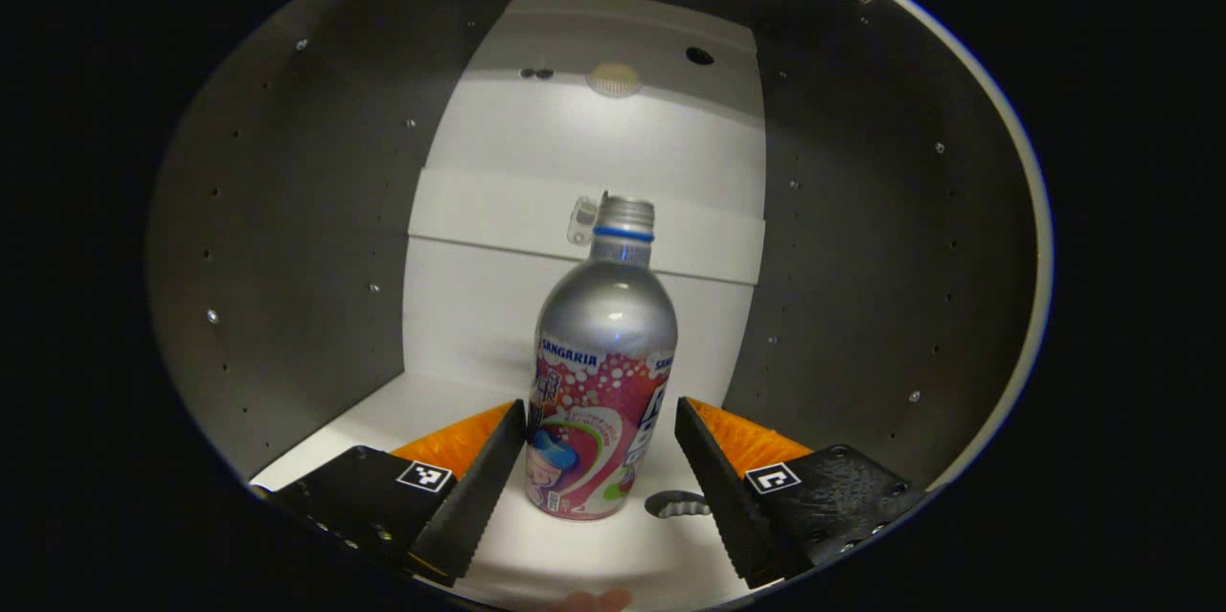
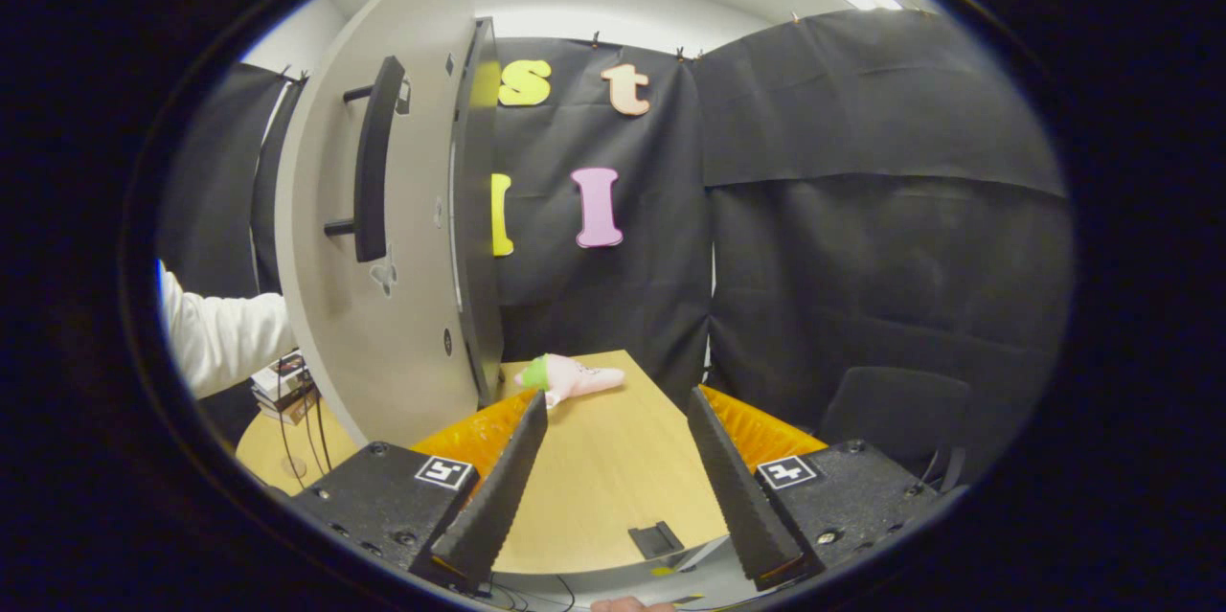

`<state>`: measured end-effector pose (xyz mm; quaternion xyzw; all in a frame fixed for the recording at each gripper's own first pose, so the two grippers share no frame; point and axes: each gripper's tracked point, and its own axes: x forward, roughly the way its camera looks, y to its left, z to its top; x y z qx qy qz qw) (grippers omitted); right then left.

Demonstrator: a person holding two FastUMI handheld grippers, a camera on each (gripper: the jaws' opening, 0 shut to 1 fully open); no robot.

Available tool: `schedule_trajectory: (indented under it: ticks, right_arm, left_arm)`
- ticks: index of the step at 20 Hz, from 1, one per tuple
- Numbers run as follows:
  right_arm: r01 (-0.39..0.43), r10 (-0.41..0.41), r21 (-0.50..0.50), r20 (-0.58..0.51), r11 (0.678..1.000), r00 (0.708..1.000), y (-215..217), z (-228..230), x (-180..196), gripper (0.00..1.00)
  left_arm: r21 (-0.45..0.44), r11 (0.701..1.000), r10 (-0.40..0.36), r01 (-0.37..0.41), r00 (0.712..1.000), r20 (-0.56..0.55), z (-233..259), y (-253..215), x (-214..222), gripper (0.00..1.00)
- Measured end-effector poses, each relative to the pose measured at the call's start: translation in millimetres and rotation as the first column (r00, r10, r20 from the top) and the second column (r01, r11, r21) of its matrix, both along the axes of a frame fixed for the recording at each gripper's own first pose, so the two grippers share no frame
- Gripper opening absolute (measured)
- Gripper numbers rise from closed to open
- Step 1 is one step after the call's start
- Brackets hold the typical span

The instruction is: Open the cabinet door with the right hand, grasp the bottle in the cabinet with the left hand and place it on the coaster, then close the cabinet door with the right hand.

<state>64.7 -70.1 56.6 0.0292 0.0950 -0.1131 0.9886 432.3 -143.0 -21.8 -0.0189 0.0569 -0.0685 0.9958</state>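
Left gripper (image 1: 601,435) is inside the cabinet (image 1: 287,238), jaws spread wide either side of the aluminium drink bottle (image 1: 601,382), which stands upright on the white cabinet floor; left finger sits right at the label, right finger has a clear gap, so no grip. Right gripper (image 2: 618,444) hangs wide open over the wooden table (image 2: 613,487), holding nothing. Cabinet door (image 2: 402,238) with black handle (image 2: 372,171) stands open to its left, a white sleeve (image 2: 220,339) behind it, pink plush toy (image 2: 567,378) on the table near the door's edge.
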Motion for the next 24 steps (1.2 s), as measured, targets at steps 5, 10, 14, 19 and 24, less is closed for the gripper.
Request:
schedule_trajectory:
  ticks: [5, 10, 14, 19, 24]
  right_arm:
    - [-0.021, 0.021, 0.017, -0.016, 1.000, 1.000, 3, -4, 0, 0.92]
    - [-0.027, 0.027, 0.038, -0.014, 0.999, 1.000, 6, -5, 0, 0.93]
    - [-0.051, 0.051, 0.024, 0.005, 0.998, 0.999, 9, -2, 2, 0.93]
    - [-0.116, 0.115, 0.016, 0.036, 0.993, 0.993, 21, 2, 6, 0.93]
    - [-0.189, 0.188, -0.002, 0.076, 0.982, 0.979, 32, 6, 7, 0.93]
  left_arm:
    - [0.021, 0.999, 0.032, -0.032, 0.999, 0.005, 0, 8, 3, 0.88]
    - [-0.012, 1.000, 0.012, -0.012, 1.000, 0.012, 9, 5, -4, 0.78]
    - [-0.022, 1.000, -0.018, 0.020, 0.998, 0.055, 30, 11, -38, 0.78]
    - [-0.043, 0.997, -0.057, 0.062, 0.994, 0.096, 53, 36, -107, 0.78]
    - [-0.051, 0.998, -0.041, 0.047, 0.993, 0.108, 59, 73, -189, 0.78]
